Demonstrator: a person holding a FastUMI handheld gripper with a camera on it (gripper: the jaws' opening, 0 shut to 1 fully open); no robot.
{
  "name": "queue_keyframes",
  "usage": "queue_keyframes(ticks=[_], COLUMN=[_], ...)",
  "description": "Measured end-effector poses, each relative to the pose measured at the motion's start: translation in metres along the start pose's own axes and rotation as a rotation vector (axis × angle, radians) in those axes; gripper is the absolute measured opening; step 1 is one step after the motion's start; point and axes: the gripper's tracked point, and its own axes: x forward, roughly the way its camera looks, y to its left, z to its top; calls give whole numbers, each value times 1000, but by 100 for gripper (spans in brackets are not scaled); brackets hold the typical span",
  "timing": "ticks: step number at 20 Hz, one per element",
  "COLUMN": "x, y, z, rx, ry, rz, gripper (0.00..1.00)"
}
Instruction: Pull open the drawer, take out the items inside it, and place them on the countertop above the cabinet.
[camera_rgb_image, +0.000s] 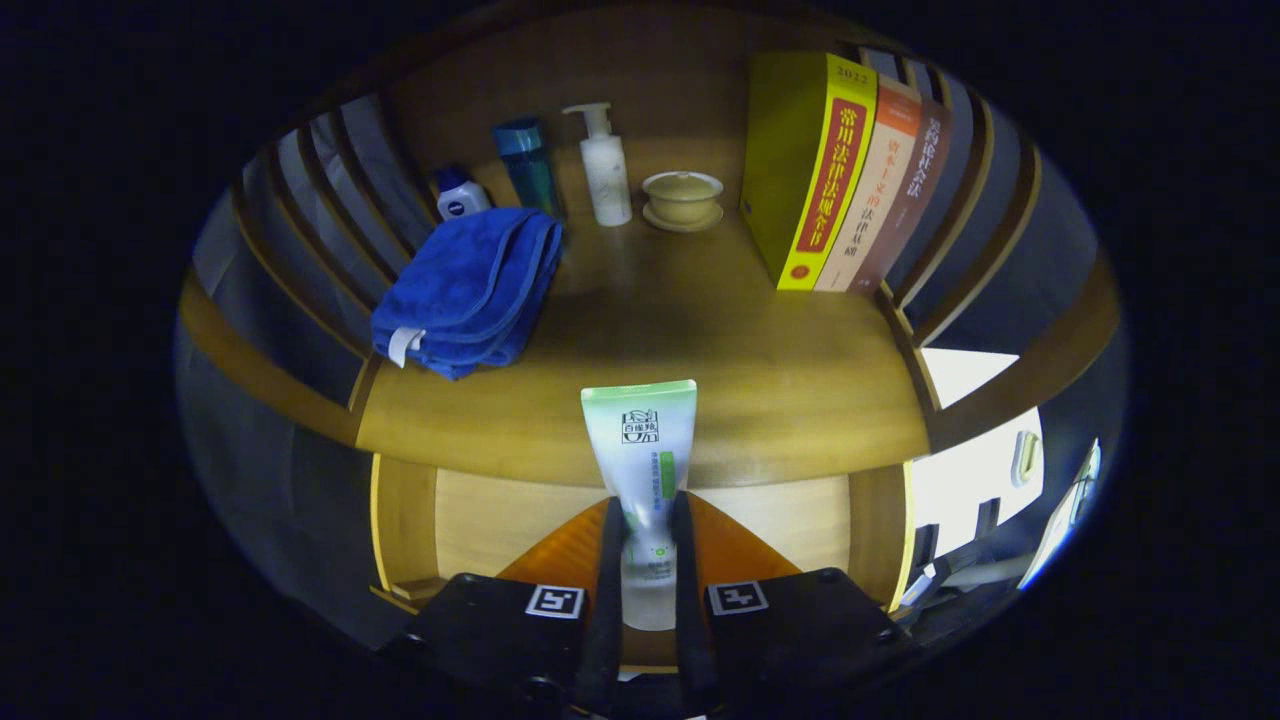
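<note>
The tube (640, 470) stands clamped between both fingers of the gripper (646, 520), its long axis running straight ahead over the open drawer (480, 530). Just beyond its crimped end lies bare countertop (780, 380), with a blue towel (468, 290), bottles and books farther back

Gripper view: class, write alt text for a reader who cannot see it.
The gripper holds a tube between its fingers over the open drawer. Beyond, the countertop carries a blue towel, bottles, a lidded cup and three books.
</note>
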Motion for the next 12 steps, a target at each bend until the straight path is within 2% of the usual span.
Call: queue_keyframes(ticks=[7, 12], x=[36, 61], y=[-2, 5], z=[41, 53], rx=[-57, -81], ry=[-61, -68], rz=[-29, 0], gripper=[32, 32])
